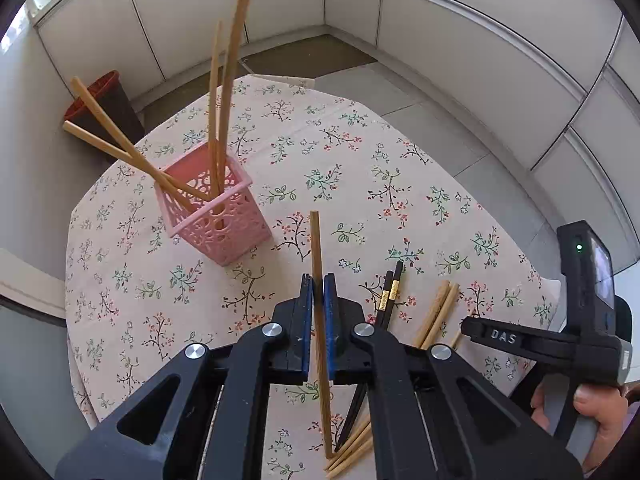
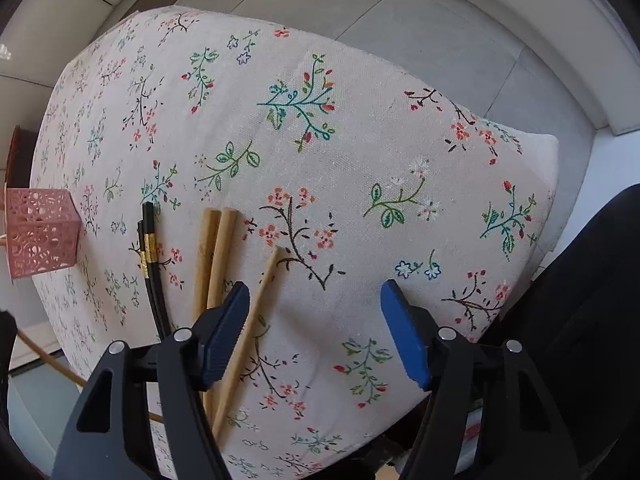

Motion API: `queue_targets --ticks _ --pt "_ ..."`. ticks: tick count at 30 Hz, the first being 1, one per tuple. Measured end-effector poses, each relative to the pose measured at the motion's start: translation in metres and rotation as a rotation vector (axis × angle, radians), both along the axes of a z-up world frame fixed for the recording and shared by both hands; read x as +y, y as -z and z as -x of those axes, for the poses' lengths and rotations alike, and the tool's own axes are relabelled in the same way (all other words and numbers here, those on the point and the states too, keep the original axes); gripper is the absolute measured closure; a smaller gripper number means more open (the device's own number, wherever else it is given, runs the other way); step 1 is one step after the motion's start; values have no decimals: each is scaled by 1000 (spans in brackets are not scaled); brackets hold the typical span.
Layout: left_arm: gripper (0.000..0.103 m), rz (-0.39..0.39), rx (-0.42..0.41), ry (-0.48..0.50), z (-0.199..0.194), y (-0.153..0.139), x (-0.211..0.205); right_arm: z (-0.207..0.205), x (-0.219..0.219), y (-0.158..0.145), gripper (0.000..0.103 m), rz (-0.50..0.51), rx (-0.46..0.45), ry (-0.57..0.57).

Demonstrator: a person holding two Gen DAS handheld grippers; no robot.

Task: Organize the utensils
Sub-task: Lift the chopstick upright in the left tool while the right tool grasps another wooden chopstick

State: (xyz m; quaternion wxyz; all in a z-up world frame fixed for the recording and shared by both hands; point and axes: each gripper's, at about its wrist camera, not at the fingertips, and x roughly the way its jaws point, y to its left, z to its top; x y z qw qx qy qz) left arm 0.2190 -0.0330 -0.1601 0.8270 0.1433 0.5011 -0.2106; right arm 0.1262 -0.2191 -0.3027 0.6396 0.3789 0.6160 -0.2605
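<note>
A pink perforated holder (image 1: 216,216) stands on the floral tablecloth (image 1: 360,168) with several wooden chopsticks (image 1: 224,92) sticking up out of it. My left gripper (image 1: 319,280) is shut on one wooden chopstick (image 1: 316,240), held above the cloth, to the right of and nearer than the holder. Two black chopsticks with gold bands (image 2: 149,256) and three wooden chopsticks (image 2: 218,256) lie loose on the cloth. My right gripper (image 2: 316,304) is open and empty just above them. The holder also shows at the left edge of the right wrist view (image 2: 40,232).
A brown bin (image 1: 108,108) stands on the floor beyond the table's far left. The right gripper's body and the hand holding it (image 1: 576,336) are at the right of the left wrist view. The table edge (image 2: 548,216) drops off at the right.
</note>
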Motion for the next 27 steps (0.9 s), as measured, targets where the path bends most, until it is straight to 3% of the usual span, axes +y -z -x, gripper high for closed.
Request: queue_targets --ticks 4,8,11,12,13,15,19,24,27 --pt "98 29 -32 -20 3 -12 20 -11 14 0 36 50 49 49" --pt "98 52 -63 -40 6 -26 33 -18 39 1 38 164 94 46" --pt "98 65 -77 -44 9 -33 36 -19 52 -1 41 217 81 71" --pt "98 65 -81 -44 11 -35 36 -20 57 -3 50 227 66 60" --pt "98 64 -85 -44 12 -35 37 -24 64 -5 67 224 41 38" --pt "98 65 -89 -49 13 -37 39 -28 77 -7 86 217 12 -3" --pt "98 85 -87 -56 18 -41 46 -24 77 -9 92 177 -39 6" --pt "97 102 33 -54 11 -18 50 -2 49 -12 98 80 -94 -3" --pt "84 85 170 -91 -10 21 48 9 30 -12 98 42 -101 10"
